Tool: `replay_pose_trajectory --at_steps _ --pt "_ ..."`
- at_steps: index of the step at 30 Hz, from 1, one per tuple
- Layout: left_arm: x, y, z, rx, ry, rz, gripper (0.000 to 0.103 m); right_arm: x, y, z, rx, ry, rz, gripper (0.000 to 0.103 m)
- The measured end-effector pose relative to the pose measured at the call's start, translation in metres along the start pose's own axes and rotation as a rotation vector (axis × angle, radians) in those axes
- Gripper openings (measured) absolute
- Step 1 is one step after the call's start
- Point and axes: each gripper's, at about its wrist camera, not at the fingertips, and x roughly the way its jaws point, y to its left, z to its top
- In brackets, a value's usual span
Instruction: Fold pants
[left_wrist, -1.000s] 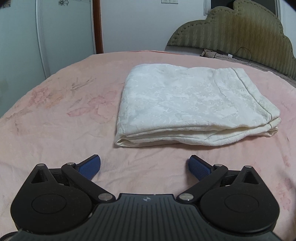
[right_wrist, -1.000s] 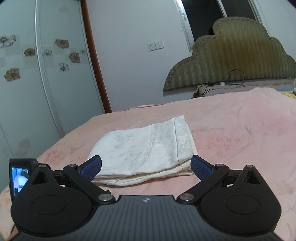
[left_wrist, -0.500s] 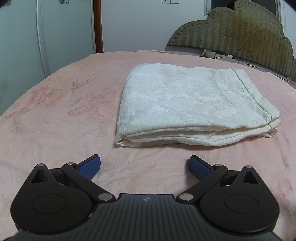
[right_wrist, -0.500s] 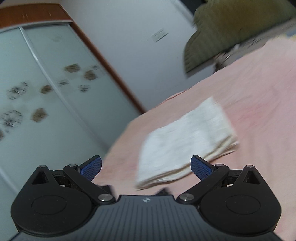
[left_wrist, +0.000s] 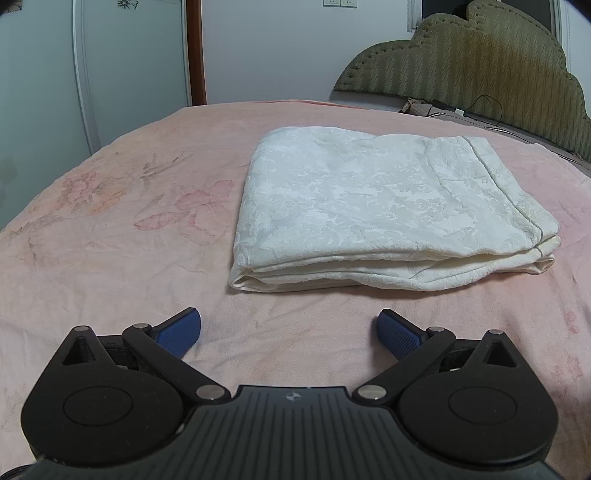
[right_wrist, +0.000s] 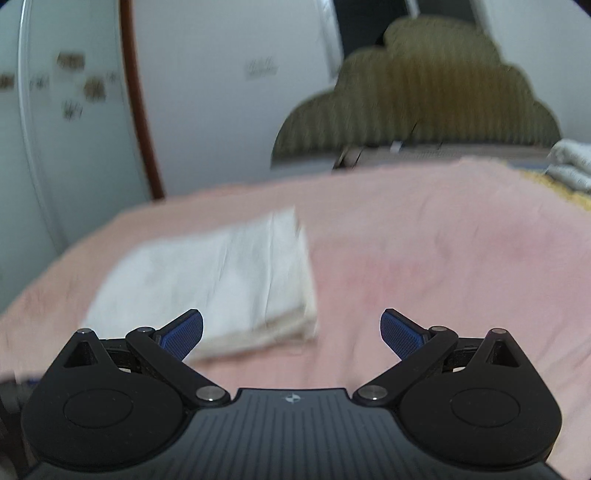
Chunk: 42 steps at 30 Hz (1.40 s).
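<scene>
Hovering low before the folded pants (left_wrist: 388, 206), left claw (left_wrist: 290, 332) and right claw (right_wrist: 291, 332) (both gaping, empty-handed).

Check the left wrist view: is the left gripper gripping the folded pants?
No, the left gripper is open and empty, short of the folded pants lying on the bed.

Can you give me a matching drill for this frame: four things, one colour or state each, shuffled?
Things:
1. folded white pants
2. bedspread
3. headboard
4. left gripper

Descriptions:
A. olive green, scalloped top
B. open, holding nothing
C. pink, faint flower print
D. cream, stacked in layers

Pairs: 1-D, 2-C, 3-A, 4-B
</scene>
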Motion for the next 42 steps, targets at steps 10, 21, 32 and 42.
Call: replay_pose_trajectory --at_steps 10,21,32,42 --pt "-0.001 0.0 0.0 0.0 0.0 0.0 0.103 0.021 0.015 -0.029 -0.108 0.083 -0.009 0.103" --pt "-0.002 -0.002 0.0 -0.006 0.0 0.007 0.103 0.035 0.02 -0.031 -0.148 0.154 0.013 0.103" --pt "-0.004 -0.002 -0.002 -0.011 -0.003 0.007 0.102 0.036 0.021 -0.031 -0.154 0.155 0.009 0.103" --pt "-0.006 -0.001 -0.003 0.004 -0.002 -0.012 0.102 0.036 0.02 -0.031 -0.151 0.154 0.014 0.103"
